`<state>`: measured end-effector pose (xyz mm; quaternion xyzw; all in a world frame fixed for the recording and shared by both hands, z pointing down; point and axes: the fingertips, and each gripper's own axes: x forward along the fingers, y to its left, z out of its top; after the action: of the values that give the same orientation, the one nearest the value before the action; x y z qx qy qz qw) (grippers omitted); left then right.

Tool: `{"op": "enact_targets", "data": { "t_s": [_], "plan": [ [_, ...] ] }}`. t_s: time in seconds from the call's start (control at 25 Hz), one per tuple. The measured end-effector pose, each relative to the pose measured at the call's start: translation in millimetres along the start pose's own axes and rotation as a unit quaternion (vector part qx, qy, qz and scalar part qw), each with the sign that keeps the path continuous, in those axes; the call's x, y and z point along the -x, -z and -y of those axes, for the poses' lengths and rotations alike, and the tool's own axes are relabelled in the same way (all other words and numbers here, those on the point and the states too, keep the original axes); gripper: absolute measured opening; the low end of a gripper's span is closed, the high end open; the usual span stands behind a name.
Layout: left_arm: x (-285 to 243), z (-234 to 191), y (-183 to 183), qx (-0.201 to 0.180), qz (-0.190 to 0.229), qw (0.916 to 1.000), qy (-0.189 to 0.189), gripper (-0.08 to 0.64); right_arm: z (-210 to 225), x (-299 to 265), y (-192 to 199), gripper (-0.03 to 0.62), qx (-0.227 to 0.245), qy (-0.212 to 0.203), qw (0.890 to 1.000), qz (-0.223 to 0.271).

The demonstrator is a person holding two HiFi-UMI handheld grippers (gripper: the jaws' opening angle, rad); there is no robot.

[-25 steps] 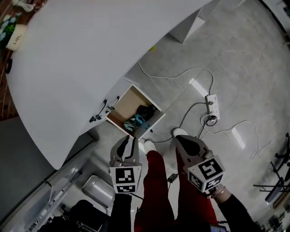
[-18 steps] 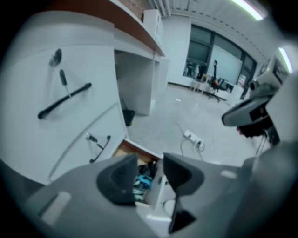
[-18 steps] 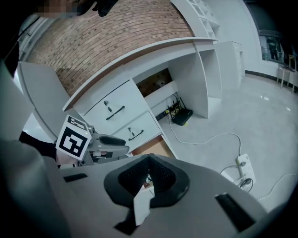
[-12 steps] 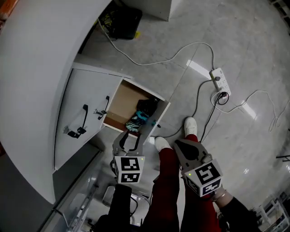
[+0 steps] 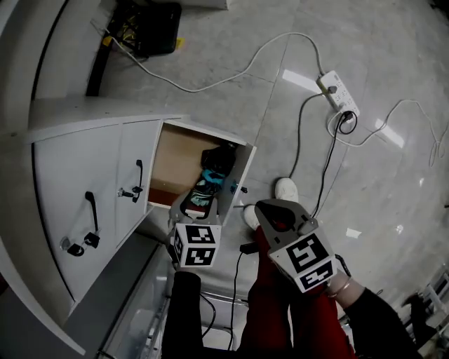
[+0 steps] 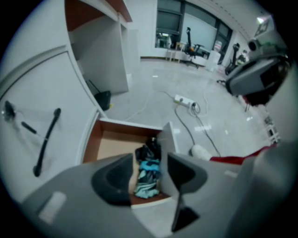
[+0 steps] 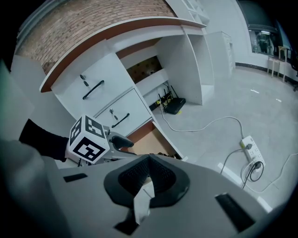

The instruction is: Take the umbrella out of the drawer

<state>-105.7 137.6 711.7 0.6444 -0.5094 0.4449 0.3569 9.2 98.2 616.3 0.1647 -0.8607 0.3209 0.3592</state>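
Observation:
The drawer [image 5: 175, 158] in the low white cabinet stands pulled open. A folded umbrella [image 5: 210, 181], black and teal, lies along its right side. My left gripper [image 5: 198, 203] hangs just above the drawer's front edge, pointing steeply down. Its jaws have just been opening and hold nothing. In the left gripper view the umbrella [image 6: 146, 179] shows through the gap of that gripper [image 6: 149, 160], inside the drawer [image 6: 111, 144]. My right gripper [image 5: 263, 208] hovers to the right of the drawer over red trouser legs. In its own view this gripper [image 7: 149, 160] has its tips together, empty.
White cabinet doors with black handles [image 5: 90, 210] lie left of the drawer. A power strip [image 5: 337, 91] and white cables trail across the grey floor. A black box [image 5: 144, 17] sits under the desk. The person's white shoe [image 5: 284, 189] stands by the drawer front.
Both grippers have come down toward the drawer, and the left jaws have spread apart. The drawer and cabinet front now fill more of the head view.

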Motion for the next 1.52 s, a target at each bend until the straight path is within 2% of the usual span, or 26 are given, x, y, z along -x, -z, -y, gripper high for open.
{"op": "enact_targets", "data": {
  "t_s": [0.08,0.2,0.84,1.12,1.32,1.52],
  "plan": [
    [-14.2,1.2,5.1,-0.012,-0.012,0.9998,0.011,0.238,3.8,-9.6,4.9,-0.002,-0.001,-0.001,1.0,-0.003],
    [-31.4,3.2,10.8,-0.009,-0.023,0.9995,0.021,0.242,11.8,-20.2,15.4,-0.003,-0.001,0.001,1.0,-0.008],
    [-121.0,10.6,46.1,-0.017,-0.12,0.9914,0.048,0.275,79.8,-68.8,64.3,-0.003,-0.075,0.045,0.996,-0.025],
    [-158.3,7.2,66.2,-0.019,-0.159,0.986,0.046,0.279,88.7,-85.7,83.5,-0.003,-0.081,0.04,0.995,-0.035],
    [-178.2,9.5,77.9,-0.018,-0.175,0.9832,0.049,0.284,89.2,-94.3,92.1,-0.002,-0.072,0.031,0.996,-0.045],
    [-193.6,6.0,79.7,-0.005,-0.183,0.9823,0.039,0.284,97.5,-104.2,97.9,-0.003,-0.081,0.029,0.995,-0.051]
  ]
}}
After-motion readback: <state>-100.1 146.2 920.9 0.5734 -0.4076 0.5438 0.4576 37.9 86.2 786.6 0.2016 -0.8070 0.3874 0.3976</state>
